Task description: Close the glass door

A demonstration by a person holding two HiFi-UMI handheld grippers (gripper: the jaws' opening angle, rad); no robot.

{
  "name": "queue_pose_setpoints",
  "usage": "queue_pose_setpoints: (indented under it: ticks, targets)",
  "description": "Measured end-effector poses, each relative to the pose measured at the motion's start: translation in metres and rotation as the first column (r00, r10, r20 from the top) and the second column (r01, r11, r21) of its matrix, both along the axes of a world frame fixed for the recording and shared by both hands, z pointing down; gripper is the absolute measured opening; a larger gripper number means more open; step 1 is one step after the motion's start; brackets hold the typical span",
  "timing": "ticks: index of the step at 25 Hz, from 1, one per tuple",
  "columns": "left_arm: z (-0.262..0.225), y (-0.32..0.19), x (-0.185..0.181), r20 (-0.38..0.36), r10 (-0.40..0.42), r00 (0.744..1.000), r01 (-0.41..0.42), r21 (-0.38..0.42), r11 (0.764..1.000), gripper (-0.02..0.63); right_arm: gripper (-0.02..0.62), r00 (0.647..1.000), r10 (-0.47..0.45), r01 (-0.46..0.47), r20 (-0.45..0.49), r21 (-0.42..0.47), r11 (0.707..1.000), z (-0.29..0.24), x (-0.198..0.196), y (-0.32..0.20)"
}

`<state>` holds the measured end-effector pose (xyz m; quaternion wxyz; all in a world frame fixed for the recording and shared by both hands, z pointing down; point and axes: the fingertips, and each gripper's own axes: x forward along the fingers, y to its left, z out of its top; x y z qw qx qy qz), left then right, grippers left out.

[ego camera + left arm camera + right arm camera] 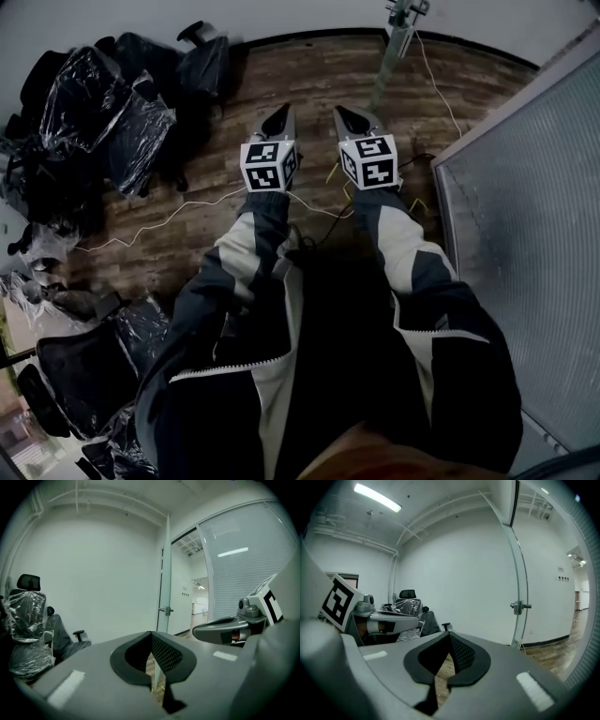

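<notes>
The glass door (166, 569) stands open, edge-on ahead of me, with a metal handle (165, 611) at mid height. The right gripper view shows the same door (519, 569) and handle (519, 606) to the right of centre. From the head view the door (392, 61) is a thin upright strip at the top. My left gripper (284, 109) and right gripper (339, 111) are held side by side at waist height, pointing forward, well short of the door. Both are shut with nothing between the jaws; their tips (151, 633) (450, 633) meet.
Office chairs wrapped in plastic (103, 112) crowd the left side by the white wall. A thin cable (169, 220) snakes over the wooden floor. A glass wall with blinds (534, 234) runs along the right, and the doorway (187, 588) opens onto a lit corridor.
</notes>
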<state>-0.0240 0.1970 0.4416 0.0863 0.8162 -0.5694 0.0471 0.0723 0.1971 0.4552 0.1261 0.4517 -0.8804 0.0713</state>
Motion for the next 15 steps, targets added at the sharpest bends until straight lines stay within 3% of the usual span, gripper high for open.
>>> queue_pose_setpoints:
  ticks: [9, 15]
  targets:
    - [0.008, -0.110, -0.080, -0.007, 0.073, 0.997, -0.073, -0.007, 0.997, 0.003, 0.006, 0.996, 0.084, -0.084, -0.001, -0.009, 0.996, 0.004, -0.076, -0.101]
    - [0.011, -0.162, -0.124, -0.038, 0.059, 0.998, -0.059, 0.001, 0.998, 0.003, 0.005, 0.996, 0.087, -0.087, -0.021, -0.013, 0.996, 0.009, -0.111, -0.152]
